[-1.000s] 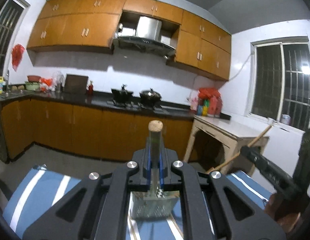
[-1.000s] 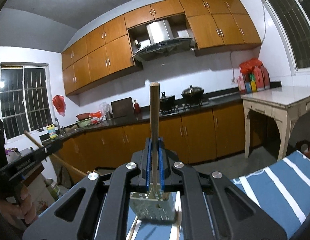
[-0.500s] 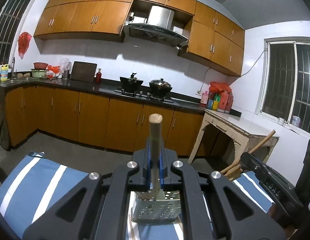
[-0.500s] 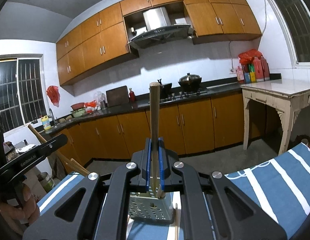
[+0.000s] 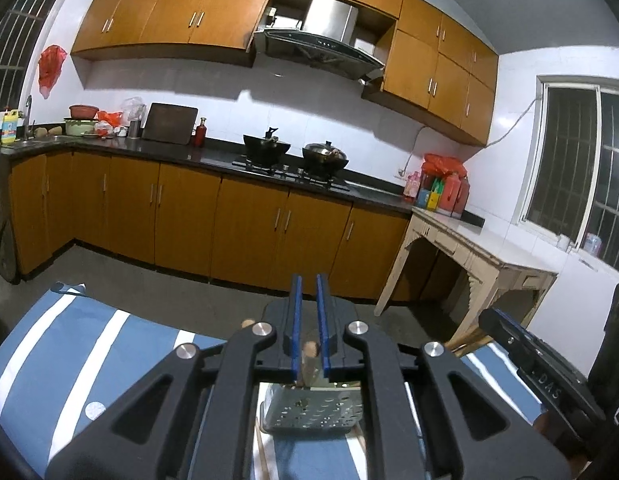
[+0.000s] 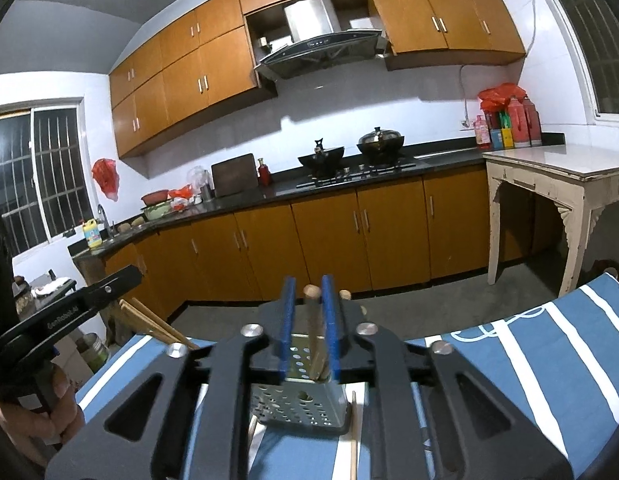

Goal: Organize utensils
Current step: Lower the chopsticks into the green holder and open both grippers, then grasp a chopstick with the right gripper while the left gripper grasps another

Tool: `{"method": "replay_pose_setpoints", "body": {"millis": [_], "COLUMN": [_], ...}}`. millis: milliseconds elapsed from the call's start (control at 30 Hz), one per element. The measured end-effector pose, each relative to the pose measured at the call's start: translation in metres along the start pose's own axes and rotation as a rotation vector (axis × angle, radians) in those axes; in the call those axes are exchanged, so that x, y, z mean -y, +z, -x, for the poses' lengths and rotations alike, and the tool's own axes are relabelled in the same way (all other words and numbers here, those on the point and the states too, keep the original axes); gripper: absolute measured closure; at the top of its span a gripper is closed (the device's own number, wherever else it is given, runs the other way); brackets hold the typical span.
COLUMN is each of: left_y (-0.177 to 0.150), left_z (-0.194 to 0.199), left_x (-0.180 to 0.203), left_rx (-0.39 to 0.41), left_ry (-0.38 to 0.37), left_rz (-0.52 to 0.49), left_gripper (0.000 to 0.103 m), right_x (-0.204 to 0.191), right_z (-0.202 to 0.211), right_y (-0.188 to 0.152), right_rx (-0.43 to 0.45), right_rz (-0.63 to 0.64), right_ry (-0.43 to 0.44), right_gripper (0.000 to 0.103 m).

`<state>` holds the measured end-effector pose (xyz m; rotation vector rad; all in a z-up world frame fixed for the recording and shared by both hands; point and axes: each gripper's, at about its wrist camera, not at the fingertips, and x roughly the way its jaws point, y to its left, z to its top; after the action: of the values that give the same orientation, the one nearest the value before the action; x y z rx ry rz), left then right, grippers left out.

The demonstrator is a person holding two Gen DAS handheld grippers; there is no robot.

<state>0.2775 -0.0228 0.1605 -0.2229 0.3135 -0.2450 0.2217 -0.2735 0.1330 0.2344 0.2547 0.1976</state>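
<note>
Looking along the left gripper (image 5: pixel 308 280), low over a blue striped cloth (image 5: pixel 69 360) on the worktop: jaws a little apart, not pressing on anything, with the round top of a wooden stick (image 5: pixel 309 354) loose between the blue pads. Sits just below that stick, a perforated metal holder (image 5: pixel 309 416), upright on the cloth, with the stick's lower end down inside it. Looking along the right gripper (image 6: pixel 308 280), much the same: jaws have just been opening and now stand clear of a second stick (image 6: pixel 312 312), which rises between the pads from the same holder, free on both sides. Shows another stick top (image 6: pixel 344 293) just right of the right pad, and one chopstick (image 6: pixel 353 432) flat on the cloth, touching or nearly touching the holder's right side. At the left edge of the right view, a hand (image 6: pixel 41 412) around the left gripper's handle. Beyond the worktop, grey floor (image 5: pixel 157 280), then a run of orange cabinets (image 5: pixel 249 224) under a dark counter (image 5: pixel 169 152). On that counter, a stove with two black pots (image 5: pixel 265 148), side by side, under a steel hood (image 5: pixel 325 40). To the right, a pale table (image 5: pixel 489 252) against the wall, red bottles (image 5: pixel 449 192) at its back corner, and a barred window (image 5: pixel 581 168) above.
</note>
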Motion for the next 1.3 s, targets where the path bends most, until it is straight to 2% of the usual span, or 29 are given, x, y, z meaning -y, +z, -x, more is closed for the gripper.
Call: {"method": "replay_pose_setpoints", "body": {"millis": [200,367,467,633,767,933,1000,1300], "left_y": [0.004,-0.012,-0.036,-0.083,-0.123,-0.154,-0.161,-0.174], "left_z": [0.028,0.05,0.056,0.049,0.038,0.032,0.03,0.02], "left_x": [-0.007,-0.018,-0.031,-0.053,-0.07,-0.079,-0.079,-0.064], "left_rx": [0.029,-0.003,-0.063,-0.194,-0.312,-0.405,-0.427,-0.49], "left_ry": [-0.003,0.023,0.048,0.088,0.13,0.144,0.142,0.096], "left_rz": [0.025,0.019,0.026,0.044,0.054,0.056,0.057,0.04], "left_gripper": [0.088,0.086,0.085,0.084,0.084,0.081,0.078,0.078], "right_x": [0.001,0.008,0.018,0.042,0.045,0.041,0.036,0.023], "right_z": [0.025,0.045,0.049,0.034,0.017,-0.003,-0.008,-0.025], "right_y": [0.004,-0.008,-0.028,-0.079,-0.117,-0.156,-0.167,-0.185], "right_rx": [0.032,0.01,-0.054,-0.237,-0.385,-0.534,-0.566,-0.643], "right_rz": [-0.004,0.003,0.004,-0.05,-0.059,-0.053,-0.043,0.036], "right_ry": [0.002,-0.02,-0.054,-0.106,-0.132,-0.125,-0.122,-0.138], "right_gripper": [0.08,0.08,0.08,0.08,0.08,0.08,0.08,0.079]}}
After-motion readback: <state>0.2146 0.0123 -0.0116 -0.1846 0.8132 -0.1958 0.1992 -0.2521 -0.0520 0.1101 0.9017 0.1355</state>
